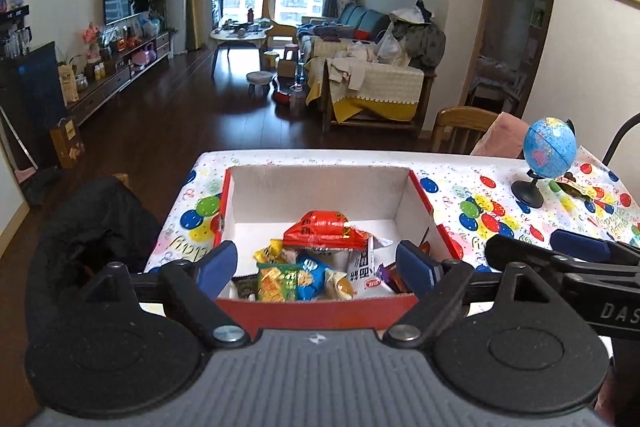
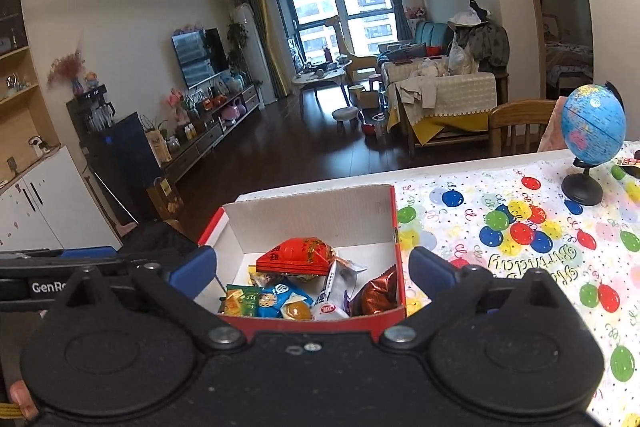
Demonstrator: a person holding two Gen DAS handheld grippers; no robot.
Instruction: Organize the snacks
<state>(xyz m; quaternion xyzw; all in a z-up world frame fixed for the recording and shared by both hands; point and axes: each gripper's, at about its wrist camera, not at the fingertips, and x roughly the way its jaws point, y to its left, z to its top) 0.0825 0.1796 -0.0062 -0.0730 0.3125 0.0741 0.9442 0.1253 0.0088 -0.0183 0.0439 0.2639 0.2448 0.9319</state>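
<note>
A red cardboard box (image 1: 320,313) with white inner walls stands on the balloon-print tablecloth (image 1: 472,211). Inside lie several snack packets: a red packet (image 1: 324,227) on top, a green-and-yellow one (image 1: 280,279), a blue one (image 1: 314,273) and a white one (image 1: 366,273). My left gripper (image 1: 317,263) hangs open above the box's near end with nothing between its blue pads. In the right wrist view, the right gripper (image 2: 314,269) also stands wide open over the same box (image 2: 304,327), empty. One loose packet (image 1: 576,189) lies beside the globe.
A small blue globe (image 2: 592,125) on a black stand sits at the table's far right. A wooden chair (image 1: 460,129) stands behind the table's far edge. A dark bag (image 1: 92,223) rests off the table's left side. Beyond is the living room floor.
</note>
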